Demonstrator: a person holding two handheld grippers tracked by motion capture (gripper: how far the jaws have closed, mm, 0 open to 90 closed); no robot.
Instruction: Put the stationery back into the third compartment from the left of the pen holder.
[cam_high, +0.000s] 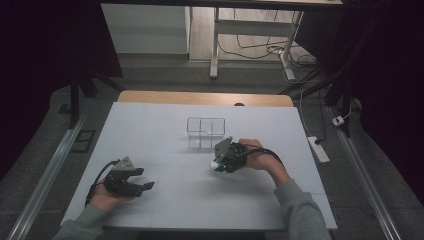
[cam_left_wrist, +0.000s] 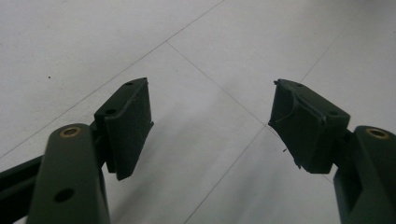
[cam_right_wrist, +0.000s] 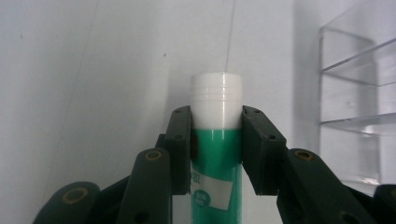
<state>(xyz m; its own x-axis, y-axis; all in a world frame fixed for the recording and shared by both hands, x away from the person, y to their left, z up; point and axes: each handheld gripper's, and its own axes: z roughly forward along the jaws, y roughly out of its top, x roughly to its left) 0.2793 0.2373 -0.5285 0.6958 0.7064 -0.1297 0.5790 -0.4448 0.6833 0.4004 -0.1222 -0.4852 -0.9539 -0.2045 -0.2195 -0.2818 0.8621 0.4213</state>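
Glue stick (cam_right_wrist: 215, 154) clamped in right gripper (cam_right_wrist: 216, 140), held just in front of the clear organizer (cam_high: 205, 132).
Looks light, rigid, smooth plastic w/ white cap; grip mid-body. Left gripper (cam_left_wrist: 210, 126) jaws apart, empty.

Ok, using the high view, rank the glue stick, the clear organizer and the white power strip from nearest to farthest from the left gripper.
1. Glue stick: right of the left gripper, mid-table, clamped in the right gripper.
2. Clear organizer: farther back, just behind the stick.
3. White power strip: on the floor past the table's right edge.
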